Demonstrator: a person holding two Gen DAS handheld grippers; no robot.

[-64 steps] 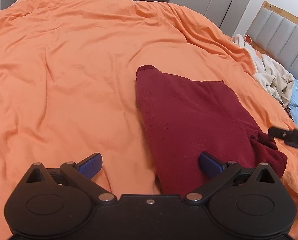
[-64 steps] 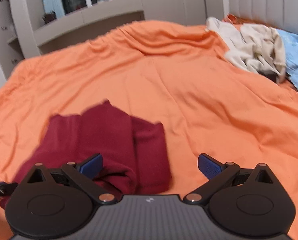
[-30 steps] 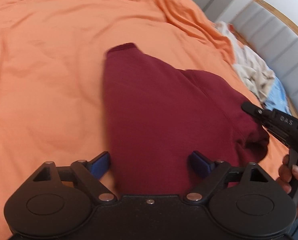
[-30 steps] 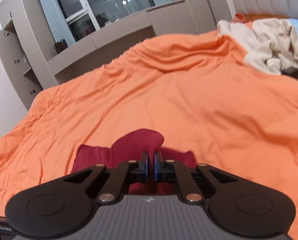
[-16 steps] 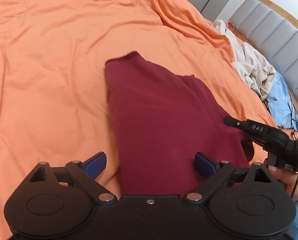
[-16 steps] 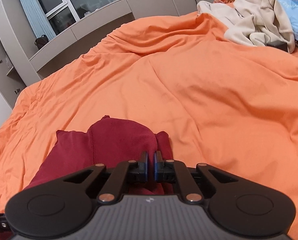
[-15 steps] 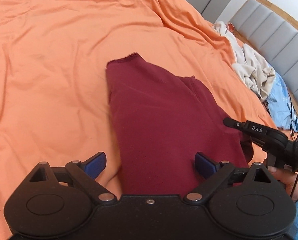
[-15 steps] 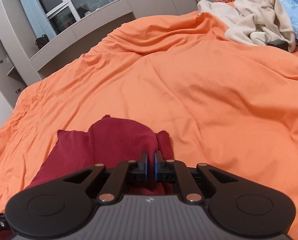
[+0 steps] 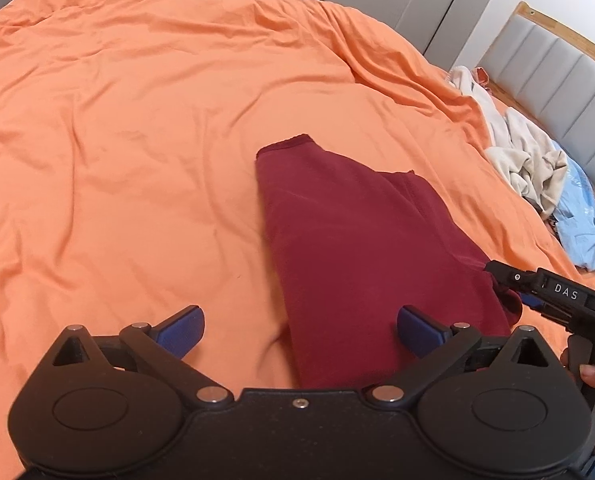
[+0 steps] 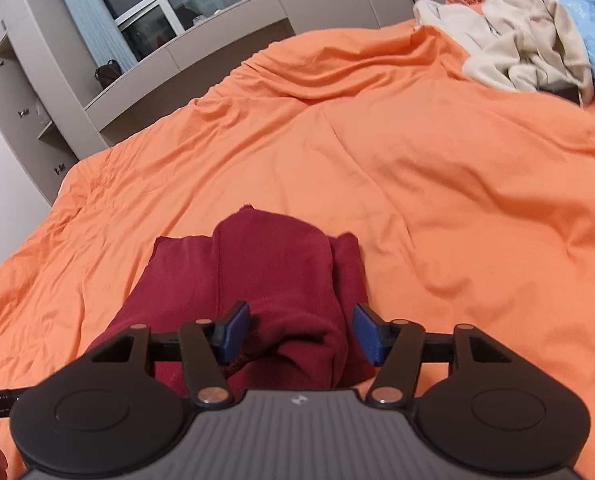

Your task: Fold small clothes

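A dark red garment (image 9: 361,240) lies folded on the orange bed cover (image 9: 137,120). My left gripper (image 9: 299,328) is open and empty, hovering over the garment's near end. In the right wrist view the same garment (image 10: 273,272) lies just ahead, with a bunched fold between the fingers. My right gripper (image 10: 301,332) is open around that fold, its blue pads apart. The right gripper also shows in the left wrist view (image 9: 553,296) at the garment's right edge.
A pile of cream clothes (image 10: 529,44) and a light blue cloth (image 9: 577,216) lie near the padded headboard (image 9: 557,64). Grey cabinets and a window (image 10: 177,12) stand beyond the bed's far edge.
My right gripper was shut on the red fold and has opened, leaving the fold on the garment. My left gripper stayed open and pulled back slightly.
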